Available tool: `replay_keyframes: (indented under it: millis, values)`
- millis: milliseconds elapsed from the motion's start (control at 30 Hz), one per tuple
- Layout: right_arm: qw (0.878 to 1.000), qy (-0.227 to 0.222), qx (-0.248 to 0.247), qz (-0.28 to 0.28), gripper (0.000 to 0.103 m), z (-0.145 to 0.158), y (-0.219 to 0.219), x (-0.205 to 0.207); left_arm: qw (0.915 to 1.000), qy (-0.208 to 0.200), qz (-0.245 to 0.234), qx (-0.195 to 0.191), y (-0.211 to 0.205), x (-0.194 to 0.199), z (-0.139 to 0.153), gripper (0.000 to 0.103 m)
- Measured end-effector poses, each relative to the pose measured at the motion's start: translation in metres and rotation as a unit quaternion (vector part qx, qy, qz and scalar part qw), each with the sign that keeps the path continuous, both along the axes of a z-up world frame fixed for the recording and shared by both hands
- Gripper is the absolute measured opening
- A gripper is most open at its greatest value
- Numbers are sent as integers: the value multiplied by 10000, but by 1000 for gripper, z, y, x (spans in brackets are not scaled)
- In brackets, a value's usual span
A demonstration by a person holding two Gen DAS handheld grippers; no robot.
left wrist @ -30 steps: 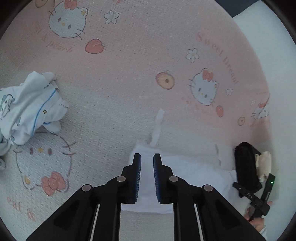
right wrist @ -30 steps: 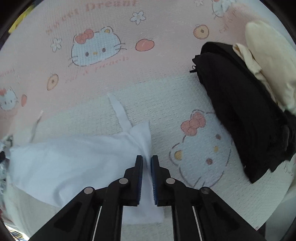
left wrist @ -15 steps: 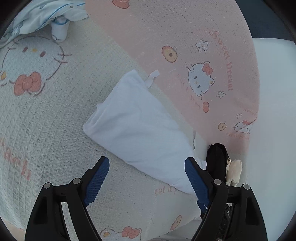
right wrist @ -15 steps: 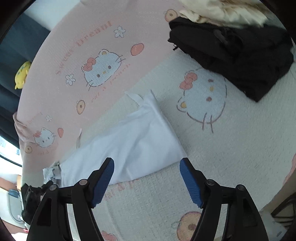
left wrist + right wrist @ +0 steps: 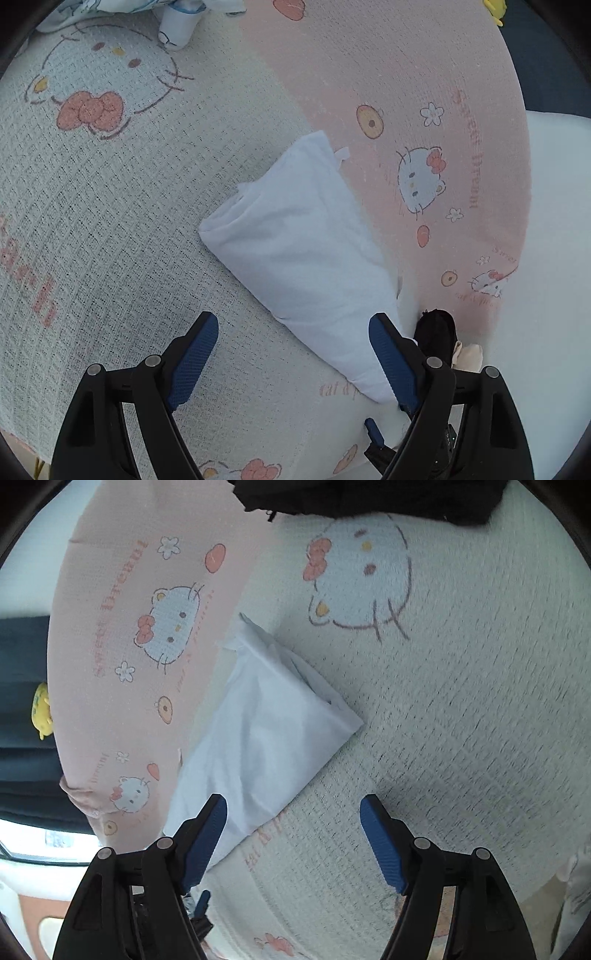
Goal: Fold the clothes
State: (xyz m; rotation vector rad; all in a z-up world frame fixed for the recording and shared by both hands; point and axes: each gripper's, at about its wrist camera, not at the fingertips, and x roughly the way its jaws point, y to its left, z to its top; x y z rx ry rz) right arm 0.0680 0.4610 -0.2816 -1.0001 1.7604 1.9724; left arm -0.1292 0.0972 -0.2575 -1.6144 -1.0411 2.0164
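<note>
- The white garment point(image 5: 306, 254) is lying folded into a long, narrow bundle on the blanket point(image 5: 122, 229), right along the line where the cream part meets the pink part.
- A small white tab is sticking out from its far end, onto the pink.
- The left gripper point(image 5: 293, 350) is hovering above the garment's near end with its jaws standing wide apart; they have just been opening, and nothing is clamped between them.
- Its right blue pad point(image 5: 391, 362) is overlapping the garment's near edge in the left wrist view; whether it is touching the cloth I cannot tell.
- The right gripper point(image 5: 293, 834) is likewise hanging over the other end of the garment point(image 5: 266, 731), jaws spread wide after just opening, with only blanket point(image 5: 461, 709) showing between the pads.
- Its left pad point(image 5: 205, 834) is sitting in front of the garment's near corner.
- A black garment point(image 5: 369, 494) is lying at the top edge of the right wrist view, well apart from the white one.
- A pale, blue-trimmed piece of clothing point(image 5: 177, 18) is lying crumpled at the far edge of the left wrist view.
</note>
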Motion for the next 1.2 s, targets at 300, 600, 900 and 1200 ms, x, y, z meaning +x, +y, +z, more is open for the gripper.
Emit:
replay_keyframes:
  millis: [300, 600, 900, 1200]
  values:
    - [9975, 509, -55, -492, 82, -7, 5, -10, 9987, 330, 357, 131, 10, -5, -17, 83]
    - [9873, 1051, -242, -1164, 87, -11, 13, -8, 9937, 583, 927, 256, 18, -18, -19, 86]
    - [9842, 1439, -29, -1034, 87, -7, 3, -39, 9935, 647, 755, 551, 21, -19, -23, 86]
    - [9850, -16, 1672, -416, 26, 9, -24, -72, 9951, 607, 770, 96, 28, -19, -20, 83]
